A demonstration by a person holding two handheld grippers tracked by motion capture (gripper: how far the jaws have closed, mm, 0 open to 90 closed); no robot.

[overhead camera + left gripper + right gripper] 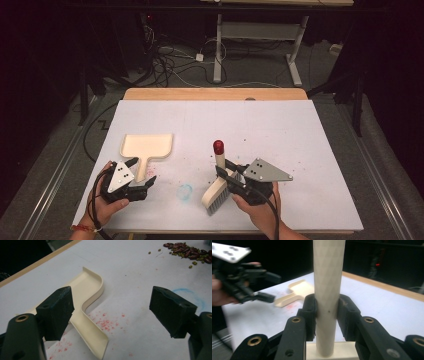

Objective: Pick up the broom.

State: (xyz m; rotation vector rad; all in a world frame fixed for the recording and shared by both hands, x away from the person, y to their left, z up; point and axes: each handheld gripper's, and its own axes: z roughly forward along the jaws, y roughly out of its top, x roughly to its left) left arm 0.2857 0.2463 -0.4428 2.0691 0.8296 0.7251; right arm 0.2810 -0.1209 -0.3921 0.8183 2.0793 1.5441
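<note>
The right gripper (226,176), lower centre, is clamped on the brush (218,186) handle; the left gripper (142,174), lower left, is spread around the dustpan (147,146) handle, not yet gripped. The beans (186,252) remain unswept.

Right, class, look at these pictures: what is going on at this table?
A person works with two handheld grippers. The right gripper is shut on the handle of a cream brush, held with its bristles on the white table. The left gripper is open at the handle of a cream dustpan lying flat, not yet gripping it. Beans lie scattered on the table, apparently to be swept.
</note>
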